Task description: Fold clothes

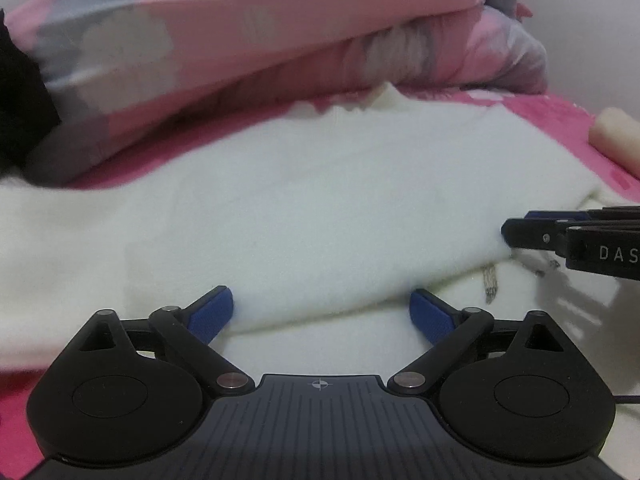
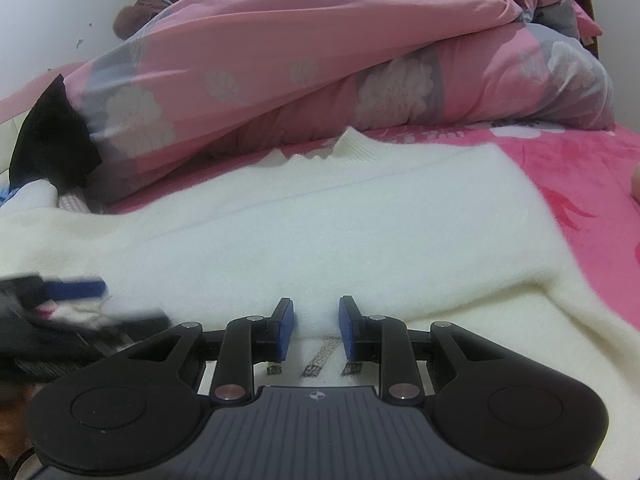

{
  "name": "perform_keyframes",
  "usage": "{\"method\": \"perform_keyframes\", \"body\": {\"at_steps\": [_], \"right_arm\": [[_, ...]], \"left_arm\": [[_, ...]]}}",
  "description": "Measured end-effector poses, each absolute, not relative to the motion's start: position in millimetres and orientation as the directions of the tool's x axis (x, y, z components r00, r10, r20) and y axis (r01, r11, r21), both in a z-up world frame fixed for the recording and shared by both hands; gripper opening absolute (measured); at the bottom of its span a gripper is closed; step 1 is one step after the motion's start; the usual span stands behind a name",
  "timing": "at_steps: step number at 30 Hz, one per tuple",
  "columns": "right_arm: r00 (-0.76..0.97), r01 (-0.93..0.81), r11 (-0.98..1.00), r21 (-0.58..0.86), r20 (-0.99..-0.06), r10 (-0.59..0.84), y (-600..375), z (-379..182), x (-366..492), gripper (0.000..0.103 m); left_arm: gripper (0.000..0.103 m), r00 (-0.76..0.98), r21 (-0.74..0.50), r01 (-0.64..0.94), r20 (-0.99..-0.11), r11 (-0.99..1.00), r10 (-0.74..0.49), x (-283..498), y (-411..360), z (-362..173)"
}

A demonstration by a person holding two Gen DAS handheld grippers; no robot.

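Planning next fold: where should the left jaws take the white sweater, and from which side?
Grip the folded near edge of the white sweater, coming in low from the near side. That edge forms a raised, doubled ridge between the open left gripper, so the jaws can close across it.

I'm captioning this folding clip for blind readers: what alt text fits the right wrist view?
The right gripper, partly closed, straddles a folded edge of a white sweater spread on a pink bedsheet. A pink floral duvet is heaped behind it, and the left gripper shows blurred at the left edge.
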State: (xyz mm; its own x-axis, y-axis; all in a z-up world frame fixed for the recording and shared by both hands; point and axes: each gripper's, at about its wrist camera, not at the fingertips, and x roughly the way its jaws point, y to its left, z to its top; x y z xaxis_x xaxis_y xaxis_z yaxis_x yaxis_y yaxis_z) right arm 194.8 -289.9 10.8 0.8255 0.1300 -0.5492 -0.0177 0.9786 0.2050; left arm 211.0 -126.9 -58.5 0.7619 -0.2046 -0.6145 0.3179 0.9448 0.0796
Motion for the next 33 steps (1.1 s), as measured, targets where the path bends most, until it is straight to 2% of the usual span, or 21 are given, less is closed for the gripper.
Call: {"method": "perform_keyframes", "body": {"at_steps": [7, 9, 14, 16, 19, 25, 28, 31, 33], "right_arm": [[0.824, -0.019, 0.981, 0.194, -0.553, 0.126, -288, 16, 194, 0.028], [0.828, -0.029, 0.977, 0.213, -0.542, 0.142, -292, 24, 191, 0.038], [0.866, 0.093, 0.992, 0.089, -0.498, -0.036, -307, 40, 182, 0.040], [0.839, 0.148, 0.986, 0.077, -0.538, -0.084, -314, 28, 189, 0.040], [0.811, 0.161, 0.984, 0.070, -0.577, -0.092, -314, 17, 197, 0.041], [0.820, 0.167, 0.985, 0.045, -0.562, -0.114, -310, 21, 195, 0.042], [0.855, 0.106, 0.989, 0.107, -0.518, -0.035, -299, 38, 186, 0.042], [0.881, -0.022, 0.988, 0.156, -0.463, 0.092, -274, 52, 175, 0.047], [0.876, -0.112, 0.980, 0.163, -0.449, 0.175, -252, 53, 171, 0.059]], "left_arm": [[0.098, 0.757, 0.069, 0.317, -0.618, 0.946, -0.209, 211, -125, -58], [0.098, 0.757, 0.067, 0.318, -0.618, 0.946, -0.210, 212, -125, -57], [0.098, 0.759, 0.067, 0.318, -0.616, 0.946, -0.212, 211, -124, -57], [0.098, 0.758, 0.067, 0.318, -0.617, 0.946, -0.212, 212, -124, -57], [0.098, 0.758, 0.068, 0.316, -0.617, 0.946, -0.209, 212, -123, -55], [0.098, 0.772, 0.107, 0.272, -0.617, 0.956, -0.150, 204, -117, -38], [0.098, 0.775, 0.089, 0.235, -0.618, 0.968, -0.131, 195, -103, -21], [0.098, 0.786, 0.051, 0.191, -0.606, 0.980, -0.121, 184, -82, -4], [0.098, 0.795, 0.036, 0.162, -0.596, 0.986, -0.109, 175, -68, 6]]}}
